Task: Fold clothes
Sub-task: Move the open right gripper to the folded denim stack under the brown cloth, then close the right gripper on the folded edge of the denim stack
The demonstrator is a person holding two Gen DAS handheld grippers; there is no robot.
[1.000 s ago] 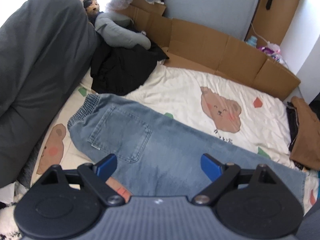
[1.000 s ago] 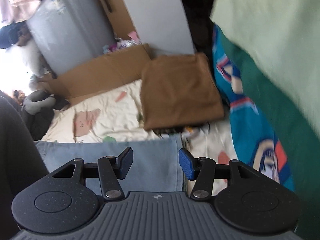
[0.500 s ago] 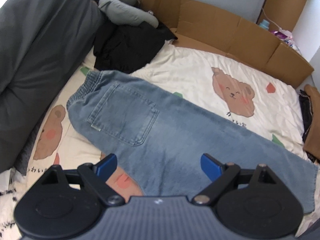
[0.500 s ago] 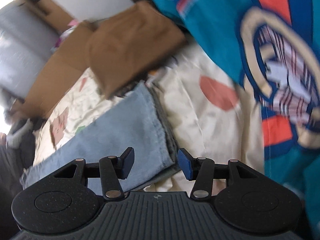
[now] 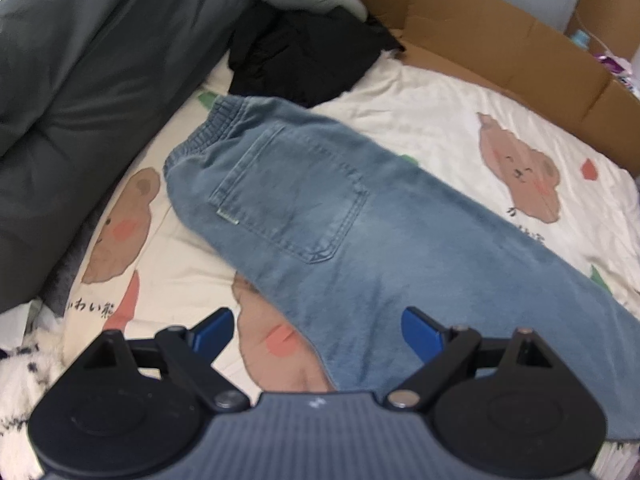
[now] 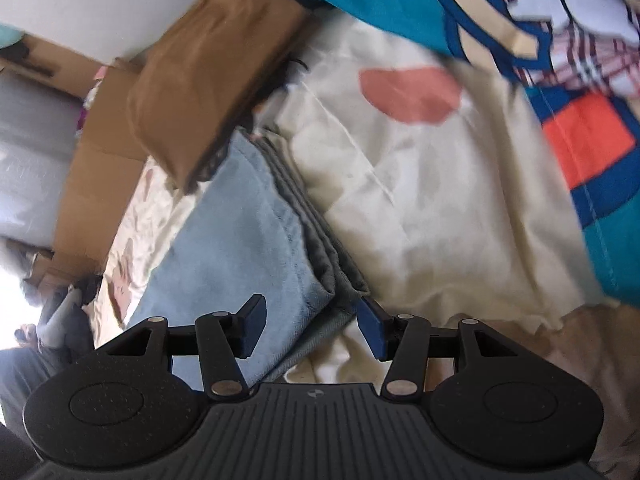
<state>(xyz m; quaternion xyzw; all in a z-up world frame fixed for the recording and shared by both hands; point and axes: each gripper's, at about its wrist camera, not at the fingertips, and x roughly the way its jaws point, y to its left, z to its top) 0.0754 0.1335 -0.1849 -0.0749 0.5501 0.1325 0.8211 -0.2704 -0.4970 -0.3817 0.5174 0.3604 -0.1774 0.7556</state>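
The left gripper [image 5: 318, 328] has its two blue fingers [image 5: 212, 330] spread wide, and nothing is pinched between them. It hangs above the jeans [image 5: 360, 220], which lie flat on the bear-print sheet [image 5: 440, 108] of the bed. The elastic waistband is at the far left, next to the dark grey duvet [image 5: 88, 80], and the back pocket faces up. The legs run away to the right. The lower edge of the jeans passes through the gap between the fingers: under the left finger is the sheet, and under the right finger is denim. Whether the fingers touch the cloth, the picture does not tell. Behind the waistband lies a black garment [image 5: 304, 52], and a cardboard wall [image 5: 500, 40] stands along the far side of the bed.

The right gripper [image 6: 311, 323] is also open, with its fingers [image 6: 253, 326] parted. The leg ends of the jeans [image 6: 240, 248] lie just in front of the gap, the stacked hems pointing toward the right finger. The pads do not press on them. Beyond the hems sits a folded brown garment [image 6: 208, 76], and to the right lies a teal blanket [image 6: 580, 100] over the sheet.
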